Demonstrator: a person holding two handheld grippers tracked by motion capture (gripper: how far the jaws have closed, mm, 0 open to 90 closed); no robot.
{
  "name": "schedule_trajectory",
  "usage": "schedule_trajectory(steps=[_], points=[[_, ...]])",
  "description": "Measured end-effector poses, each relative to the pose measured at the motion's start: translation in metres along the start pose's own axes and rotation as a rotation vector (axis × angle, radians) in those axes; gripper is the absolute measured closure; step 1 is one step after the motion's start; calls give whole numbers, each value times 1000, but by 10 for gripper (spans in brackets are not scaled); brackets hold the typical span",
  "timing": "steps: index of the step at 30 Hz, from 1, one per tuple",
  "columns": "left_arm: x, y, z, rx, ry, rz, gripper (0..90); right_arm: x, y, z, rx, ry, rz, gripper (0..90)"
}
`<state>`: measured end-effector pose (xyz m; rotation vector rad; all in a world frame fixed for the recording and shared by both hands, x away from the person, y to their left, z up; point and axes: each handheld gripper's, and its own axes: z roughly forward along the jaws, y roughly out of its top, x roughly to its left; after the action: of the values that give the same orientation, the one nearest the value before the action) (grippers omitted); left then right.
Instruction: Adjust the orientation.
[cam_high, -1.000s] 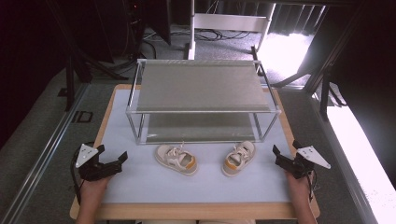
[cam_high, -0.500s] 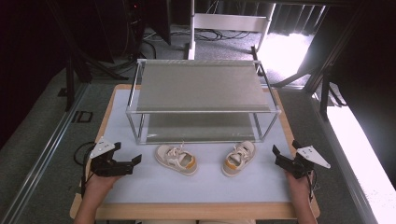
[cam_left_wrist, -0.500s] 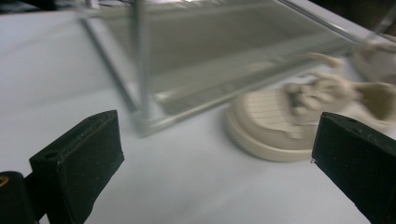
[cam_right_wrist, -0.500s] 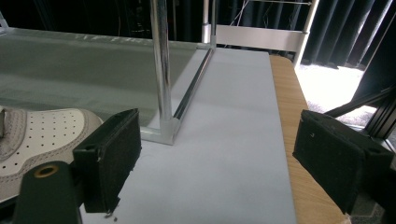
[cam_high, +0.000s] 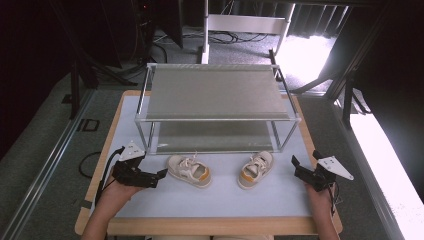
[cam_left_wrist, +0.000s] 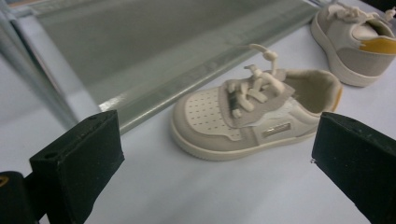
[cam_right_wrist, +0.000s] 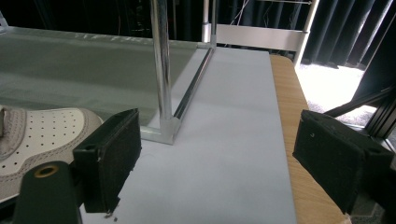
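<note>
left claw (cam_high: 161, 175) – wide, aimed at near sneaker (cam_left_wrist: 254, 116), likely to straddle it | right claw (cam_high: 297, 168) – wide, idle beside other sneaker (cam_high: 256, 169) | both shoes on desk (cam_high: 210, 200), before rack (cam_high: 215, 92)

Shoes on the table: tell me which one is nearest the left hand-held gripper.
The left shoe, toe pointing left at the left hand-held gripper, whose open jaws frame it in the left gripper view. The right shoe lies farther right.

Two small cream sneakers with orange heels stand upright in front of the metal shelf rack (cam_high: 215, 117): left sneaker (cam_high: 189, 170) and right sneaker (cam_high: 255, 169), well apart, toes angled toward the rack.
</note>
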<state>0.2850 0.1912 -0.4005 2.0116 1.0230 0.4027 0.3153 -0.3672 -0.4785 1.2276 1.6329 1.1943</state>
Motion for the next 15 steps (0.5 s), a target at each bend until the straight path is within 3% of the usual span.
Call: schedule_trajectory(steps=[5, 6, 13, 15], points=[[-10, 11, 4, 45, -22, 21, 15, 0, 0, 0, 1, -1, 1, 146], [-15, 16, 7, 67, -46, 39, 14, 0, 0, 0, 1, 0, 2, 147], [-29, 28, 15, 122, -76, 93, 15, 0, 0, 0, 2, 1, 5, 147], [-36, 35, 20, 144, -90, 115, 51, 0, 0, 0, 2, 1, 4, 147]])
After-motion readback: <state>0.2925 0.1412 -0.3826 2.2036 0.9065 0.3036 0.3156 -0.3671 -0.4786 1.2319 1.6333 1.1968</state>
